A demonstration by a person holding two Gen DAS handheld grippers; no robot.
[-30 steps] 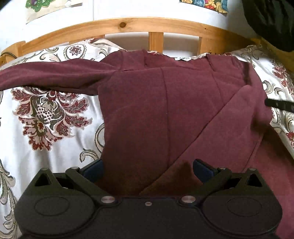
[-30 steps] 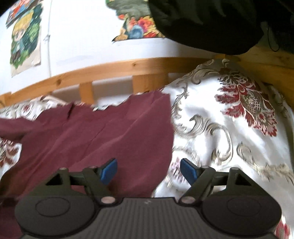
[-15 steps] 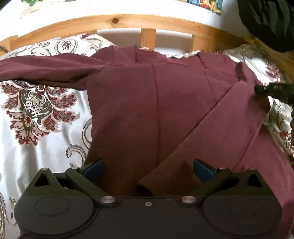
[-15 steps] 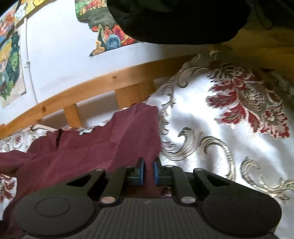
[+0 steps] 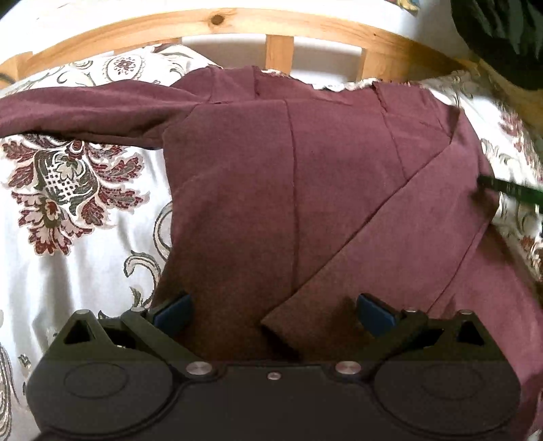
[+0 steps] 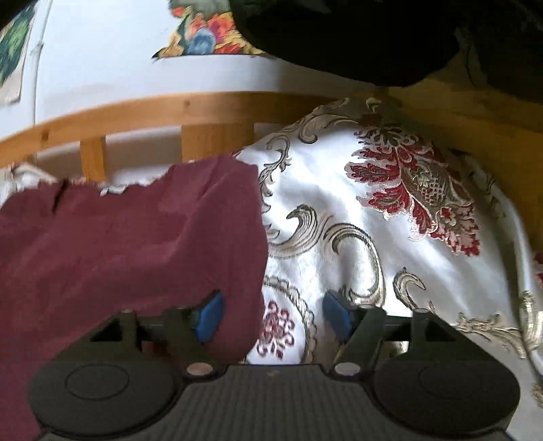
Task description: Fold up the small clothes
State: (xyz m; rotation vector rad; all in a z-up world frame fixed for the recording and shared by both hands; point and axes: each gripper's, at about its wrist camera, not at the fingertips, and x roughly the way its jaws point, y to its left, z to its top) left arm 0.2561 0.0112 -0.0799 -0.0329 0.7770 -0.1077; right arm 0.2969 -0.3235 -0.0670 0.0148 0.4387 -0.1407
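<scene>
Maroon cloth fills most of my left view: one small garment [image 5: 258, 190], soft and matte like brushed knit, lying flat on one satin bedspread [image 5: 68, 257] that is white with woven red and grey-green floral medallions and curling scrolls. One long sleeve [image 5: 85, 112] reaches toward the upper left of the frame; the other side is folded in as a diagonal flap [image 5: 390, 257] whose pointed corner ends near the bottom centre. Two straight seams run down the body. My left gripper [image 5: 273, 313] stands wide open at the lower edge, its two blue pads on either side of the garment's lower part, pressing on nothing. In my right view the right gripper [image 6: 273, 317] has its jaws opening, two blue pads apart; the garment's rounded right edge [image 6: 237, 237] lies between them beside the left pad, with bare bedspread at the right pad, and nothing is gripped. One curved pale wooden bed rail [image 5: 217, 23] with upright slats crosses the top of both views, and one dark bundle of fabric [image 6: 356, 37] hangs at the upper right.
</scene>
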